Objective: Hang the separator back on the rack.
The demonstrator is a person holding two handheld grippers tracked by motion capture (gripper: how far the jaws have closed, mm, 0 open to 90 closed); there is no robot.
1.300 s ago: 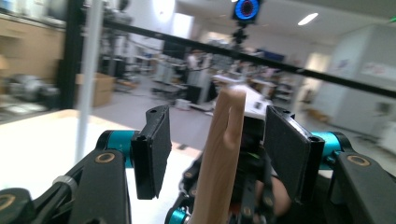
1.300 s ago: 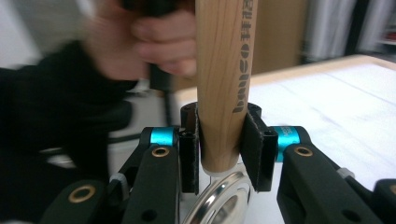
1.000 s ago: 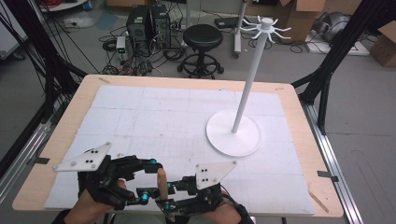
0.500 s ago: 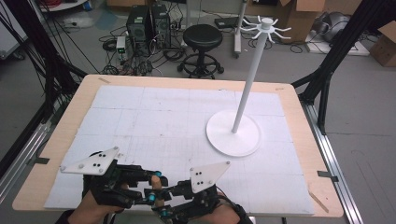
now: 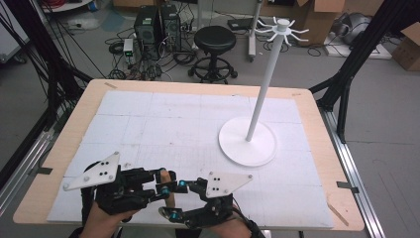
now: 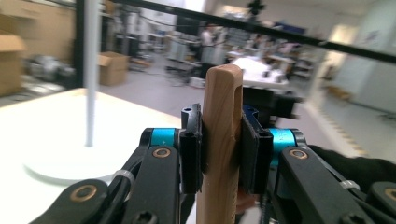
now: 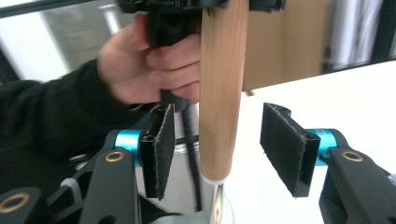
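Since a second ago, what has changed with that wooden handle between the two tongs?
The left tongs have just closed on the wooden handle and now clamp it on both sides. The right tongs have just been opening: their pads stand off the handle, which remains between them. So the handle has passed from right to left. Both hands kept their place at the near edge; the white stand and the table are unchanged.

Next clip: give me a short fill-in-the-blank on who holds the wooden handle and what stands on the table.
1. The left gripper is ____ on the wooden handle.
2. The right gripper has its pads standing ____ of the handle, one on each side.
3. The white stand rests on a ____ base on the table.
Missing words: shut; clear; round
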